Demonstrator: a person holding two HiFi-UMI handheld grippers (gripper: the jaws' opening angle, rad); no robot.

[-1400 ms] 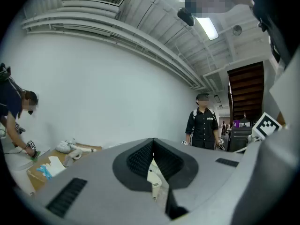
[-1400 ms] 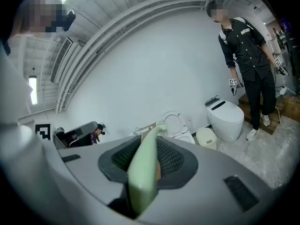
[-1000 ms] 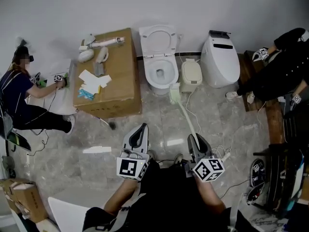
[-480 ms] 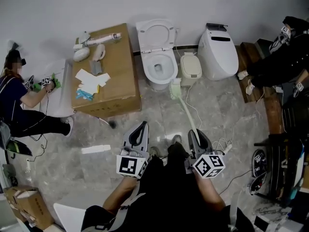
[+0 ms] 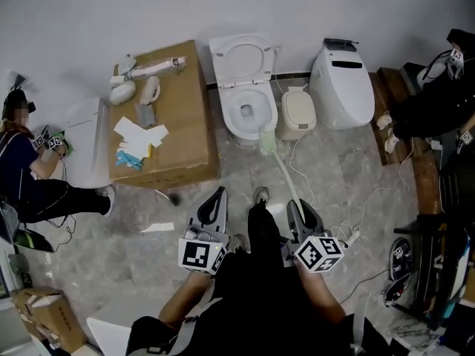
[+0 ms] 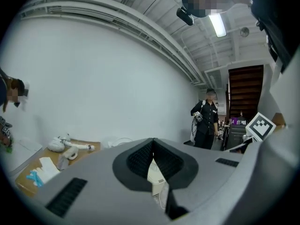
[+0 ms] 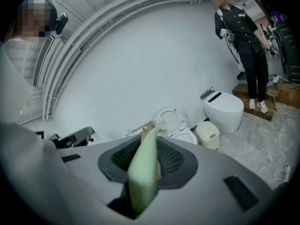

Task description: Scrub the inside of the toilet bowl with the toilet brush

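Held: toilet brush (image 5: 286, 176), pale green handle pinched in right gripper (image 5: 303, 215), head near front rim of toilet bowl (image 5: 231, 122), seemingly still outside. Raise over rim, lower inside, then scrub. Left gripper (image 5: 214, 205) pressed together, empty; keep clear.

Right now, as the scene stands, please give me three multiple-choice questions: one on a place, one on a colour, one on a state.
1. Where is the head of the toilet brush against the toilet bowl? A just outside its front rim; B inside it; C behind it.
2. What colour is the brush handle? A red; B pale green; C black.
3. How is the right gripper? A open, empty; B shut on a cloth; C shut on the handle.
Answers: 1 A, the head view shows it short of the rim. 2 B, pale green in both views. 3 C, its own view shows the handle clamped.
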